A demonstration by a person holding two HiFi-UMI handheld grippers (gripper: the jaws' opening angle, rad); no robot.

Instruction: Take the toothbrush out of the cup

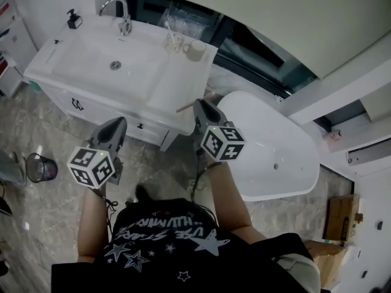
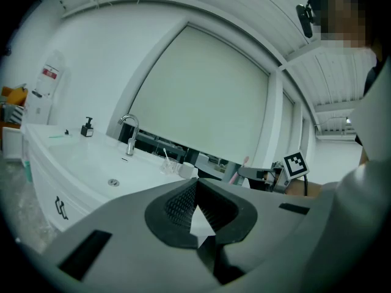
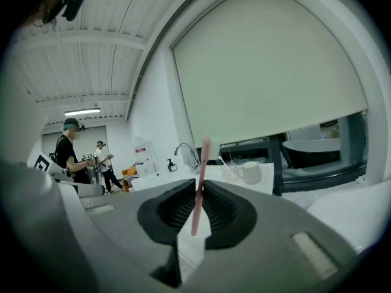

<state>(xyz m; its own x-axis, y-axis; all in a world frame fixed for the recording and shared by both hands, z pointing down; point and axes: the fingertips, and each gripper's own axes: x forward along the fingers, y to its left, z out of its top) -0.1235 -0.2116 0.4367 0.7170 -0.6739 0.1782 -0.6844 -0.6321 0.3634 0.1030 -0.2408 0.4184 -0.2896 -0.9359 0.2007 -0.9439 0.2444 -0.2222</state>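
A thin pink toothbrush (image 1: 185, 107) is clamped in my right gripper (image 1: 203, 102), which is shut on it just off the front right corner of the white vanity (image 1: 91, 60). In the right gripper view the toothbrush (image 3: 204, 154) stands upright between the pads of the right gripper (image 3: 200, 185). A clear glass cup (image 1: 173, 41) holding a white brush and a white mug (image 1: 195, 50) stand at the vanity's back right. My left gripper (image 1: 120, 122) hangs in front of the vanity. The left gripper (image 2: 195, 183) is shut and holds nothing.
The basin has a chrome faucet (image 1: 124, 14) and a black soap dispenser (image 1: 74, 19). A white bathtub (image 1: 275, 145) lies to the right, a black waste bin (image 1: 40, 166) on the floor at left. Two people (image 3: 67, 151) stand far off.
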